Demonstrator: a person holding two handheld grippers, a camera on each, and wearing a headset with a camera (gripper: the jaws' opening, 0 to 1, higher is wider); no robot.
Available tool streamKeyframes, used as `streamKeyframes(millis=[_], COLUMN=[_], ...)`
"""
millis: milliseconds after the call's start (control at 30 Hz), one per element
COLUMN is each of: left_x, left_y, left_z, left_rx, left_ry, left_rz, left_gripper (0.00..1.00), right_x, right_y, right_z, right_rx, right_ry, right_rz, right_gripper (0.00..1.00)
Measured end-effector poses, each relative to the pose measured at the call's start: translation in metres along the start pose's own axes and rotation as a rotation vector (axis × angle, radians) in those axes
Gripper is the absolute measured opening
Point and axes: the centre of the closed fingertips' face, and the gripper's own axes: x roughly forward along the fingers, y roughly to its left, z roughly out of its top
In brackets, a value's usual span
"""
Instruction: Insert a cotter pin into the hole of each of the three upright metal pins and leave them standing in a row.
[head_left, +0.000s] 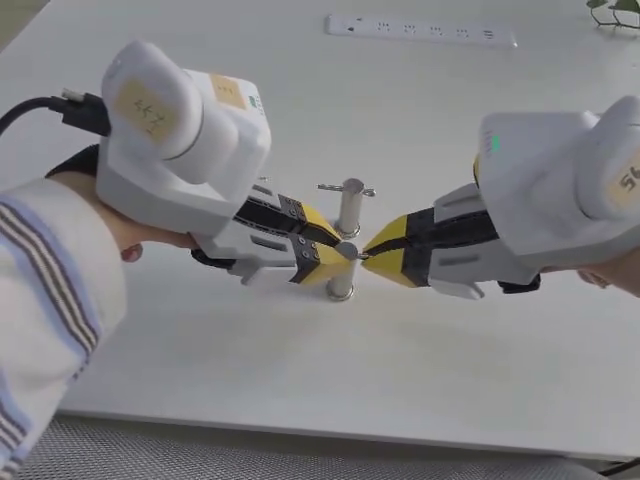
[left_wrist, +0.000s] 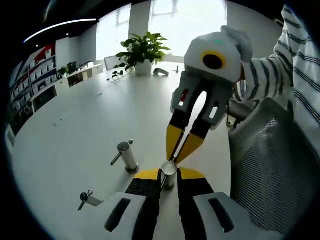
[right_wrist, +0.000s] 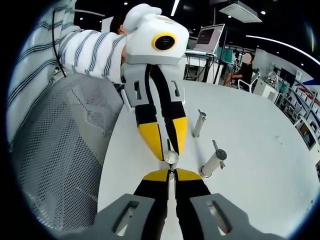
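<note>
The left hand-held gripper (head_left: 333, 250) is clamped narrow on the upright metal pin (head_left: 341, 283). The right hand-held gripper (head_left: 372, 252), nearly shut, pinches the cotter pin (right_wrist: 171, 173) at that pin's head.

The metal pin is judged rigid, smooth and easily tipped, so it is best held near the top. The cotter pin is thin wire that probably bends under side load.

A finished pin (head_left: 350, 205) stands just beyond the tips. Open desk (head_left: 300, 380) lies to either side.

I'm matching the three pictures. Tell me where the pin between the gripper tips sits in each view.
Head view: pin at centre, between left gripper and right gripper.
Left gripper view: pin low centre, between that view's own jaws.
Right gripper view: pin at centre, just above its own jaws.
Shared landmark: the second pin beside it, a cotter through its top.
</note>
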Motion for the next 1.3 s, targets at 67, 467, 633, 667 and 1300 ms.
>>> streamKeyframes(millis=[67, 467, 633, 667, 1300], left_x=[0.0, 0.001, 0.002, 0.0, -0.034], left_y=[0.0, 0.0, 0.001, 0.001, -0.011], left_z=[0.0, -0.002, -0.002, -0.002, -0.034], left_rx=[0.0, 0.044, 0.071, 0.071, -0.028], left_ry=[0.0, 0.0, -0.002, -0.004, -0.049], left_rz=[0.0, 0.003, 0.016, 0.019, 0.076], left_gripper=[0.09, 0.09, 0.15, 0.18, 0.72], right_x=[0.001, 0.002, 0.002, 0.002, 0.023], right_y=[0.0, 0.001, 0.0, 0.0, 0.002], right_z=[0.001, 0.001, 0.0, 0.0, 0.006], right_rx=[-0.006, 0.003, 0.002, 0.007, 0.139], right_ry=[0.0, -0.003, 0.005, 0.006, -0.035], right_rz=[0.003, 0.006, 0.004, -0.001, 0.008], right_gripper=[0.0, 0.0, 0.07, 0.08, 0.17])
